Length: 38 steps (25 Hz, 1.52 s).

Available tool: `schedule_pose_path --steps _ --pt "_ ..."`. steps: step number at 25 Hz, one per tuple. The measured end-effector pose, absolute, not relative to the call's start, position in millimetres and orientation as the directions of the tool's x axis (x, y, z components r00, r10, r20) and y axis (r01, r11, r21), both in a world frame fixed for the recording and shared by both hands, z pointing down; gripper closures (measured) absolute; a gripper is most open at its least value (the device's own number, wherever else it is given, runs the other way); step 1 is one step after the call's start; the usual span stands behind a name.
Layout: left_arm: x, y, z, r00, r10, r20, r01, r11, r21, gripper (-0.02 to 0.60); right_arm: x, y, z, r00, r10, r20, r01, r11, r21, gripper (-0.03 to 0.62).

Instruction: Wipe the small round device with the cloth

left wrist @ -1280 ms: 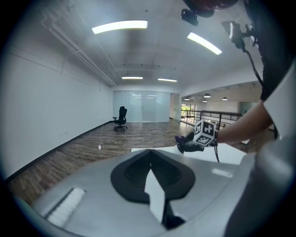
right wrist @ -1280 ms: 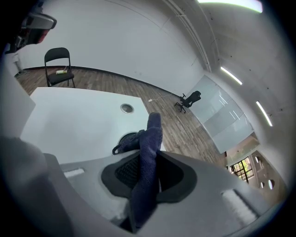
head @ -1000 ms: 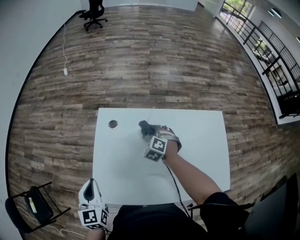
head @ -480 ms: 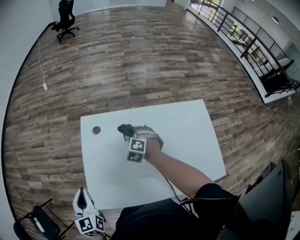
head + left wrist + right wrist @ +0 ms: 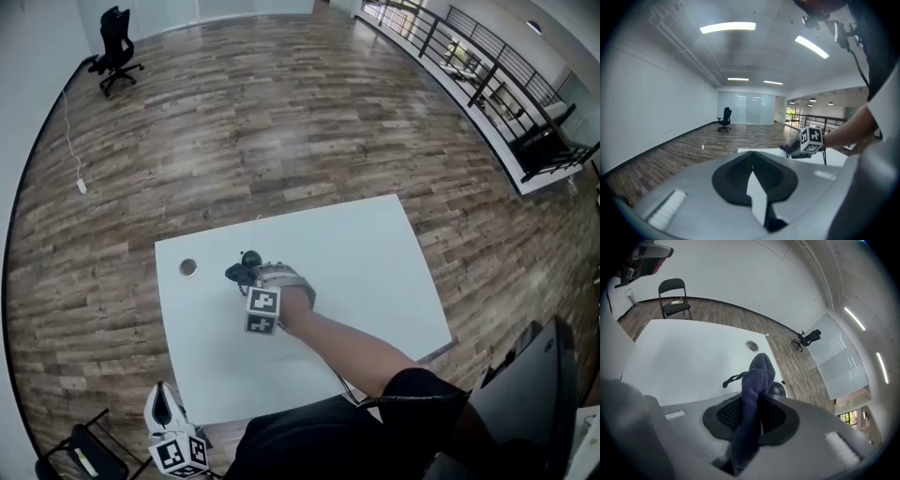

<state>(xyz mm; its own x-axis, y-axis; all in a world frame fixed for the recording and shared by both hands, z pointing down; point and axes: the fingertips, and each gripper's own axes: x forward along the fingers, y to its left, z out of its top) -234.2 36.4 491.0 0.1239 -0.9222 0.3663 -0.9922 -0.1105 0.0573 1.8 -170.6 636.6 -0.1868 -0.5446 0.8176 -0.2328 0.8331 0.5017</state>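
My right gripper (image 5: 249, 278) is over the left middle of the white table (image 5: 375, 272), shut on a dark blue cloth (image 5: 236, 273). In the right gripper view the cloth (image 5: 757, 373) stands up folded between the jaws, with a loop hanging off its left side. The small round black device (image 5: 779, 389) lies on the table just behind the cloth and is mostly hidden by it. It shows in the head view as a dark dot (image 5: 250, 256) beside the cloth. My left gripper (image 5: 164, 403) hangs off the table's near left corner, its jaws (image 5: 753, 172) shut and empty.
A round metal cable hole (image 5: 188, 268) sits in the table left of the cloth, also in the right gripper view (image 5: 751, 346). A black folding chair (image 5: 675, 298) stands past the table's end. An office chair (image 5: 114, 36) is far off on the wood floor.
My right gripper has moved a little left across the table with the cloth, closer to the cable hole. The left gripper has stayed at the near left corner.
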Motion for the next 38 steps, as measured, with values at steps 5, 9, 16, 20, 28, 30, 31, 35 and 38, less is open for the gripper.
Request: schedule_pose_path --steps 5,9,16,20,28,30,31,35,38 --pt "-236.1 44.2 494.2 0.121 -0.915 0.386 -0.993 -0.108 0.055 0.575 5.1 -161.7 654.4 -0.172 -0.532 0.829 -0.232 0.84 0.491 0.516" --pt "-239.0 51.0 498.2 0.108 -0.906 0.409 -0.994 -0.096 0.049 0.574 14.9 -157.9 681.2 -0.177 -0.472 0.863 -0.294 0.863 0.411 0.516" --pt "-222.4 44.2 492.6 0.105 -0.912 0.397 -0.995 -0.095 0.044 0.574 25.8 -150.5 604.2 -0.346 -0.586 0.733 -0.392 0.8 0.455 0.516" --pt "-204.7 34.3 487.8 0.124 -0.916 0.382 -0.992 -0.118 0.039 0.575 38.0 -175.2 557.0 -0.332 -0.716 0.613 -0.436 0.693 0.573 0.516" --pt "-198.7 38.6 480.4 0.105 -0.912 0.397 -0.993 -0.114 0.001 0.575 43.9 -211.8 600.5 -0.257 -0.688 0.679 -0.266 0.725 0.635 0.516" --pt "-200.5 42.0 480.9 0.089 -0.911 0.402 -0.995 -0.099 -0.003 0.575 47.8 -213.2 606.2 -0.243 -0.68 0.692 -0.221 0.733 0.643 0.516" --pt "-201.0 43.8 481.7 0.083 -0.91 0.405 -0.996 -0.092 -0.003 0.575 50.4 -212.6 609.2 -0.234 -0.673 0.702 -0.202 0.74 0.642 0.516" --pt "-198.9 49.5 484.9 0.069 -0.907 0.415 -0.997 -0.077 -0.003 0.575 57.9 -210.1 628.0 -0.22 -0.654 0.723 -0.144 0.755 0.639 0.516" --pt "-195.0 51.0 484.3 0.063 -0.907 0.417 -0.997 -0.072 -0.005 0.575 62.1 -208.4 637.7 -0.204 -0.643 0.738 -0.113 0.764 0.635 0.516"
